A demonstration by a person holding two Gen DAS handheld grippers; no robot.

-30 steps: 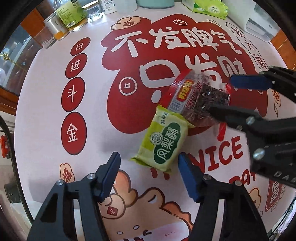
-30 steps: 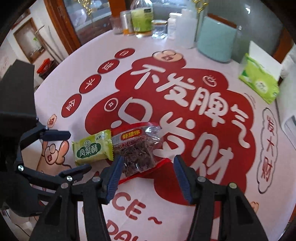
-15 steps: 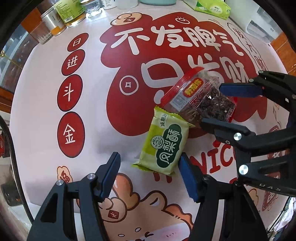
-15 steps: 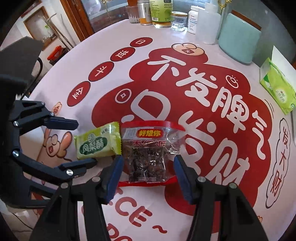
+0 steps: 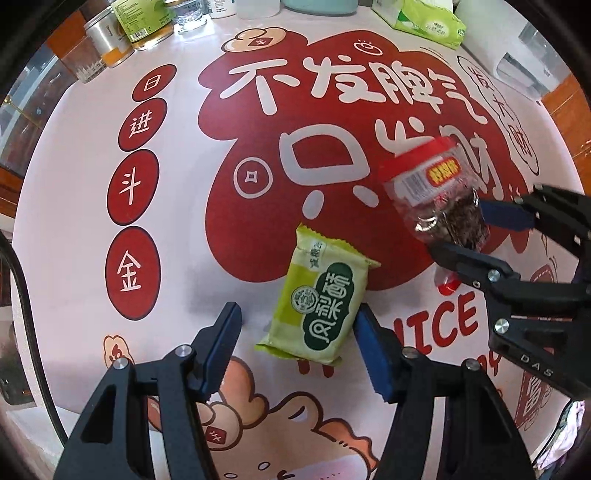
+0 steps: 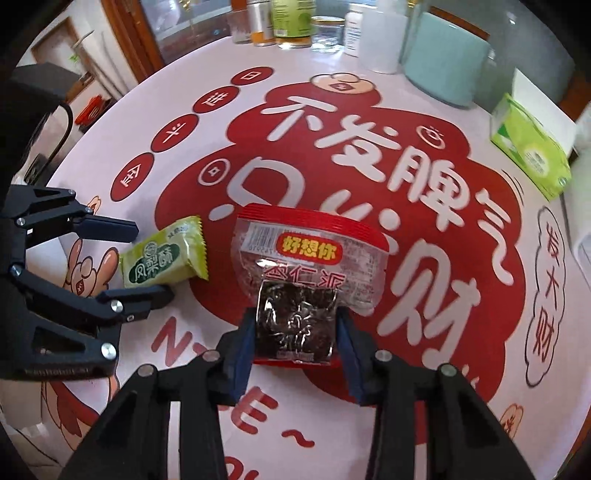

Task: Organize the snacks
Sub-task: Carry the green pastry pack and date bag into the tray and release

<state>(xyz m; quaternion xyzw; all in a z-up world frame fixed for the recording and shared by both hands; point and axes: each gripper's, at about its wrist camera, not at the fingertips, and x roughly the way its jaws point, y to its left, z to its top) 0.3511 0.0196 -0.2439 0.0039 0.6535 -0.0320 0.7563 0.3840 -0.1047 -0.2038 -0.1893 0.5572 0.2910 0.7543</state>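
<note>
Bottles and jars (image 6: 291, 22) stand along the far edge of the printed tablecloth (image 5: 92, 258), near a green tissue pack (image 6: 532, 155).

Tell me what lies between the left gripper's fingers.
The green packet lies between the left gripper fingers, nearer one pad; the jaws have just been closing but do not press it yet. The left wrist view shows this.

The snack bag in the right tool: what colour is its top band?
Red, above a yellow label, on the clear snack bag; clearest in the right wrist view.
</note>
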